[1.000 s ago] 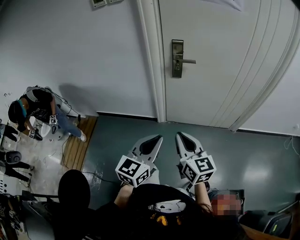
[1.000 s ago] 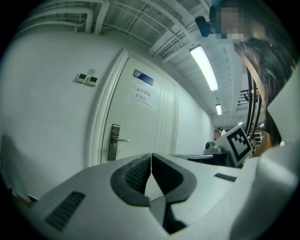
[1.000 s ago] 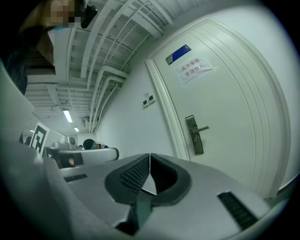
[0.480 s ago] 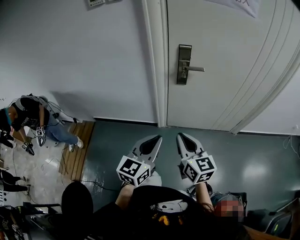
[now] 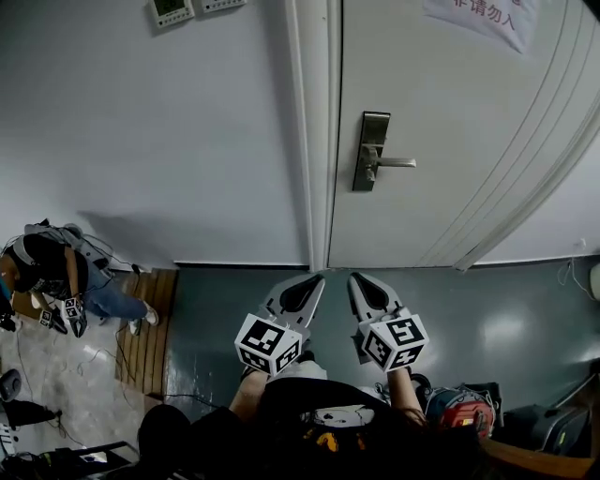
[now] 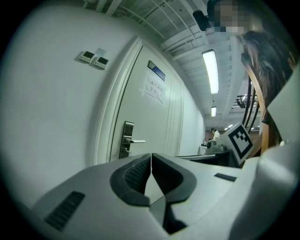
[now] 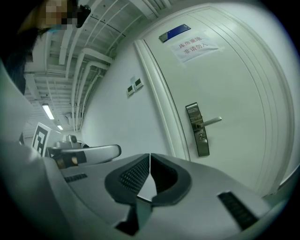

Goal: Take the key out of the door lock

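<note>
Left gripper (image 5: 315, 279): held low at near centre, pointing toward the door; jaws clenched tip to tip, nothing between them.
Right gripper (image 5: 357, 277): just beside the left one, on its right; jaws likewise pressed together, empty.
Door (image 5: 469, 141): white, closed, on the far side of the scene, ahead of both grippers.
Door lock (image 5: 374, 150): metal plate near the door's left edge, with its lever handle (image 5: 398, 162) pointing right; well apart from both grippers.
Key: not made out for certain; the left gripper view shows a small stub (image 6: 125, 150) on the plate below the lever, too small to name.
Paper notice (image 5: 478, 19): on the upper door; the head view cuts it off, both gripper views show it whole.
Blue plate (image 7: 174, 33): above the notice; gripper views only.
Wall panels (image 5: 173, 9): two, on the wall left of the door frame.
Ceiling lights (image 6: 211, 70): long tubes; gripper views only.
Person (image 5: 56, 272): crouched on the floor at left; head view only.
Wooden strip (image 5: 145, 319): on the floor, just beside that person; head view only.
Marker cube (image 6: 241, 140): the right gripper's, at the right of the left gripper view; the right gripper view in turn shows the left gripper at its left.
</note>
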Demonstrator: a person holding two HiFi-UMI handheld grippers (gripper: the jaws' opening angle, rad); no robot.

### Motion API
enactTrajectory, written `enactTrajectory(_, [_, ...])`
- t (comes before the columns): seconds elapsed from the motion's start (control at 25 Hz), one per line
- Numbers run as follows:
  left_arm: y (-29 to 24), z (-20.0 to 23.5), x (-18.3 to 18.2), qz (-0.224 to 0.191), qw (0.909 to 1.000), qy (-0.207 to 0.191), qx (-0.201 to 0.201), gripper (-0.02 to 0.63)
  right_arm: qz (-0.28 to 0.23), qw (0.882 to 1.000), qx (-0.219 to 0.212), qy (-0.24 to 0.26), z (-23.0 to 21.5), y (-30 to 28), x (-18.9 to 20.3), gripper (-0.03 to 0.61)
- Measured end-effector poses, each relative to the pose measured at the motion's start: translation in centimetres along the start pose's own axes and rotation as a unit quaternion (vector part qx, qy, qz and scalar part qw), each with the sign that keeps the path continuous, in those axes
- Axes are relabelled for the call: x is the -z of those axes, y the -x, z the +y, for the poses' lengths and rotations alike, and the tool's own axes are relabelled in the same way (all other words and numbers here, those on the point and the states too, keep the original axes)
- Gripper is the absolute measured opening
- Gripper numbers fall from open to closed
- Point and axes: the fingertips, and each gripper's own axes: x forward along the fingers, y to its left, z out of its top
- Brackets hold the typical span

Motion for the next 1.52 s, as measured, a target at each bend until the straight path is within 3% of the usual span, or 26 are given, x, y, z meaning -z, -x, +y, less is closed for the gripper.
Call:
enactTrajectory(0.6, [-3.6, 6.6, -0.3, 0.013, 0.9968, 0.005, 0.079, 0.012, -0.008, 0.997, 0.071, -0.023, -1.8, -6.3, -1.3, 0.008])
enactTrajectory(1.0, [-5.8, 6.2, 0.8, 0.031, 0.9942, 0.016, 0.101, 0.012, -0.008, 0.995, 0.093, -0.03, -4.1, -6.6, -1.2, 0.008])
enactTrajectory(1.28, [-9.3, 6.7, 1.2, 0.044, 0.9949, 0.016, 0.089, 0.012, 0.004, 0.995, 0.085, -0.042, -8.2, -8.3, -2.0, 0.008])
enactTrajectory(1.52, [-13.6, 7.9, 1.1, 0.048, 0.9966, 0.007, 0.066, 0.012, 0.009, 0.994, 0.058, -0.087, -12.7, -10.6, -2.3, 0.008])
